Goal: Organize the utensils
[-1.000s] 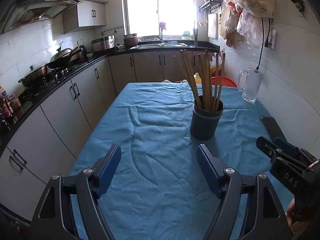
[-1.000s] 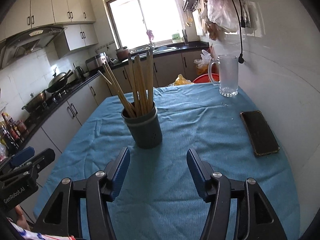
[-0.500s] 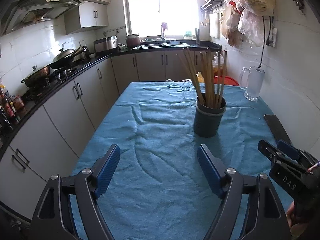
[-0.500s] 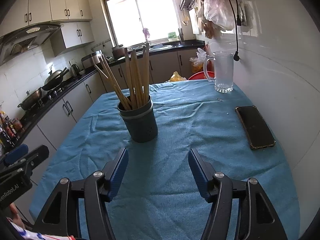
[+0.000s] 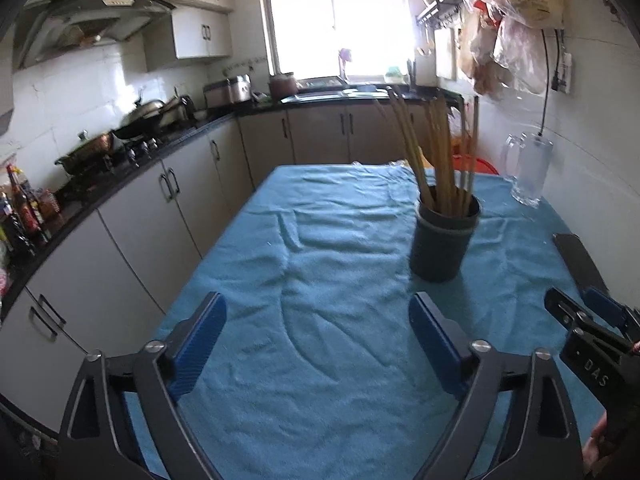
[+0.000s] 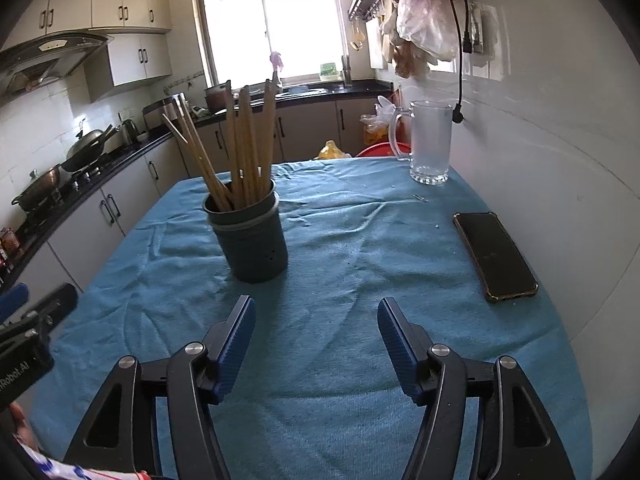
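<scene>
Nearest: left gripper [image 5: 318, 344], blue-padded jaws opening wide, nothing between them; right gripper [image 6: 316, 340], jaws parted, likewise empty; both hover above the blue-cloth-covered bench [image 6: 360, 264]. Beyond, mid-bench: dark grey cylindrical utensil holder [image 6: 250, 236], upright, carrying long tan wooden chopsticks [image 6: 244, 140] (fanned, some leaning left). Chopsticks judged light, stiff, smooth, prone to slip; grasp mid-shaft above the rim. Holder judged top-heavy; steady its wall.
</scene>
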{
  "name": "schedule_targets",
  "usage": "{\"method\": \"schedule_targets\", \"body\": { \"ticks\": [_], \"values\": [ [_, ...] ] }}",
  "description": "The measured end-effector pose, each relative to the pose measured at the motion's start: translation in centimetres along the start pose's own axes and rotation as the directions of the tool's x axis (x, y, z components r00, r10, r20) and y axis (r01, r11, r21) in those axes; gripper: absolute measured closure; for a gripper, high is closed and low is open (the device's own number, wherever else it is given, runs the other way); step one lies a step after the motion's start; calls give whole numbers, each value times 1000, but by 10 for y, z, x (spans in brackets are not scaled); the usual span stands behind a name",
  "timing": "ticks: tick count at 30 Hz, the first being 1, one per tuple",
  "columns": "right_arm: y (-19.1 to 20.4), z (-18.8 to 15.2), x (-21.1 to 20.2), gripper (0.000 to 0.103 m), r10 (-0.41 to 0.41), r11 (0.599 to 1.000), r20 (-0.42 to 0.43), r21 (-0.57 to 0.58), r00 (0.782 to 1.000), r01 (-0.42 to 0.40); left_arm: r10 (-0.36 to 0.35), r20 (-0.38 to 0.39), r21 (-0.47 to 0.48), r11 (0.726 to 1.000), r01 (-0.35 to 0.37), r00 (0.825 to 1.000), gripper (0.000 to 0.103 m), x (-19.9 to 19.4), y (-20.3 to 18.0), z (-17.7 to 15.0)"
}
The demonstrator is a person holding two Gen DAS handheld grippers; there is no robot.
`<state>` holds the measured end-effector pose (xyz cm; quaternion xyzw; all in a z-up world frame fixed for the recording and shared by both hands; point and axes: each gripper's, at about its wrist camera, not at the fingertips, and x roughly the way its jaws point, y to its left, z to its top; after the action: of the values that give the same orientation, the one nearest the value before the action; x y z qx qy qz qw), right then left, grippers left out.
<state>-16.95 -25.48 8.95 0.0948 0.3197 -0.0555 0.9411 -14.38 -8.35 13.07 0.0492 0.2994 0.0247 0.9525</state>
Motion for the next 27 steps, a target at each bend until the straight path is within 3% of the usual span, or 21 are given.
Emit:
{"method": "schedule_targets", "body": {
  "ticks": [19, 25, 27],
  "values": [
    [5, -1, 17, 34, 2, 1000, -34, 2, 999, -2, 23, 26, -12, 1000, -23, 999, 7, 7, 2, 1],
    [7, 0, 3, 33, -4, 1000, 2, -15, 1000, 4, 148, 77, -17, 989, -147, 986, 2, -7, 3, 2],
    [9, 0, -3, 32, -9, 1000, 16, -24, 1000, 9, 155, 93, -17, 988, -154, 983, 2, -13, 5, 2]
  ]
}}
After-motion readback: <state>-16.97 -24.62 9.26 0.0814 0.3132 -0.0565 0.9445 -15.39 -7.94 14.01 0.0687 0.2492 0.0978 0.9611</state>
